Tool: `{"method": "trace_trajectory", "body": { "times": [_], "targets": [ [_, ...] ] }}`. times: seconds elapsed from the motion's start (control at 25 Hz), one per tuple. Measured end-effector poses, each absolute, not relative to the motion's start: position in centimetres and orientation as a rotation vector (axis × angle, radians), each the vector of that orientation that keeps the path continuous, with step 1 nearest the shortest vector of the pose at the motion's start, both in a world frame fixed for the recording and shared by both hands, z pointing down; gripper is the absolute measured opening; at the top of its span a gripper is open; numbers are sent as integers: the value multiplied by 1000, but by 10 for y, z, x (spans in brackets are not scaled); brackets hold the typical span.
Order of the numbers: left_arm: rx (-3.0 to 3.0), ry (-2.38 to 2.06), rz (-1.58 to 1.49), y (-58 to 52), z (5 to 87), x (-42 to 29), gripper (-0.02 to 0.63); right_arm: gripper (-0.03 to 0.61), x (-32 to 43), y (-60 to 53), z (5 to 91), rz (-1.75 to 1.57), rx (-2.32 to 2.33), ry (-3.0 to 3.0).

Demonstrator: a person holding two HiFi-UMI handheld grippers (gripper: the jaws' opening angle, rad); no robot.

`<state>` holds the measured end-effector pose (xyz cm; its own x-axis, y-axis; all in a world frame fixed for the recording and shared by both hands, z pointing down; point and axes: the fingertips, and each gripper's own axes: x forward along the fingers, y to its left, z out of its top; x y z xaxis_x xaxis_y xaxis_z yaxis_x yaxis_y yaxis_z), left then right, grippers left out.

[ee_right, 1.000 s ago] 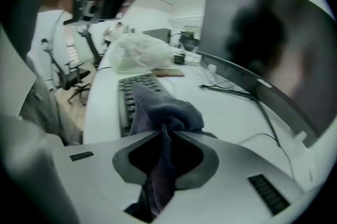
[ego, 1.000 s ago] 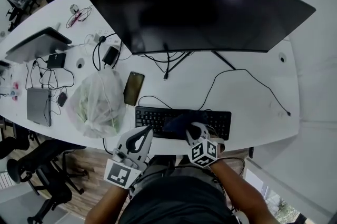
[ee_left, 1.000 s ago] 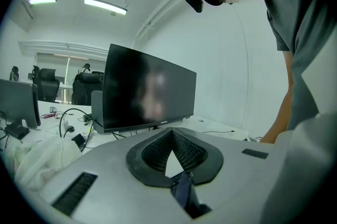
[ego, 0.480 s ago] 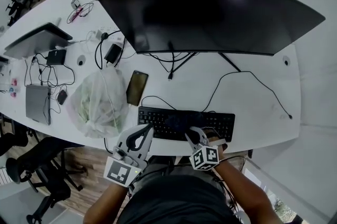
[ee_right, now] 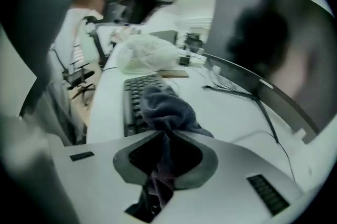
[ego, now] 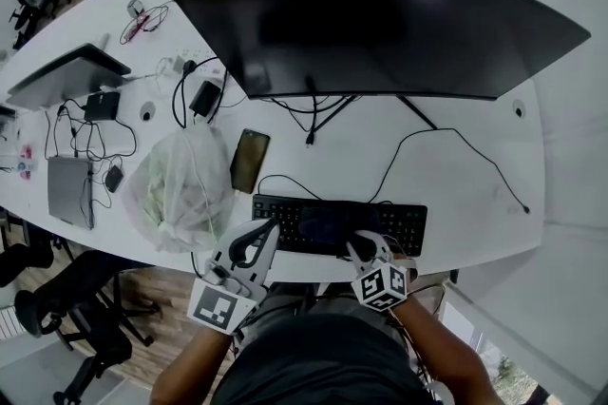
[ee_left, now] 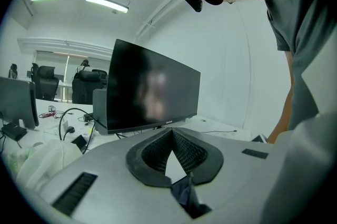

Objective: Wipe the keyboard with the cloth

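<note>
A black keyboard (ego: 285, 213) lies along the near edge of the white desk (ego: 456, 194), below the big monitor (ego: 380, 23). A dark bluish cloth (ego: 323, 224) is spread over its middle keys. My right gripper (ego: 365, 247) points steeply down at the keyboard's right half and is shut on the cloth. In the right gripper view the cloth (ee_right: 166, 107) bunches up out of the right gripper (ee_right: 166, 133), with the keyboard (ee_right: 134, 97) beyond. My left gripper (ego: 262, 234) hovers at the keyboard's left end. In its own view the left gripper (ee_left: 171, 132) is shut, tips touching, nothing between them.
A crumpled clear plastic bag (ego: 180, 184) and a dark phone (ego: 249, 161) lie left of the keyboard. Cables (ego: 427, 142) run from the monitor stand across the desk. A laptop (ego: 66, 80), chargers and small devices sit at the far left. Office chairs (ego: 57, 308) stand below the desk edge.
The right gripper, with the cloth, slid a little left over the keys and then back to the right. The left gripper edged slightly toward the keyboard's left end.
</note>
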<state>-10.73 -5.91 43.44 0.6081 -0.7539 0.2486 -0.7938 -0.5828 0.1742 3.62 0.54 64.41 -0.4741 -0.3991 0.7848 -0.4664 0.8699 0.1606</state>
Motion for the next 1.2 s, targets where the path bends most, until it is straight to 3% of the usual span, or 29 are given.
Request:
{"method": "trace_trajectory", "body": {
  "times": [0.12, 0.28, 0.48, 0.68, 0.92, 1.08, 1.2],
  "targets": [
    [2560, -1272, 219, -58, 437, -113, 5, 54, 69, -16, 642, 187, 818, -2028],
    [2559, -1265, 211, -56, 437, -116, 5, 51, 27, 52, 648, 77, 500, -2142],
    [2556, -1265, 203, -56, 439, -123, 5, 49, 71, -3, 647, 236, 834, -2010],
    [2560, -1261, 190, -53, 438, -129, 5, 48, -2, 58, 652, 115, 431, -2164],
    [2551, -1281, 194, -53, 442, -141, 5, 46, 21, -26, 645, 179, 783, -2106],
    [2534, -1292, 201, -50, 442, -149, 5, 43, -30, 11, 648, 104, 558, -2190],
    [2538, -1300, 197, -53, 443, -154, 5, 41, -23, -23, 651, 153, 613, -2171]
  ]
}}
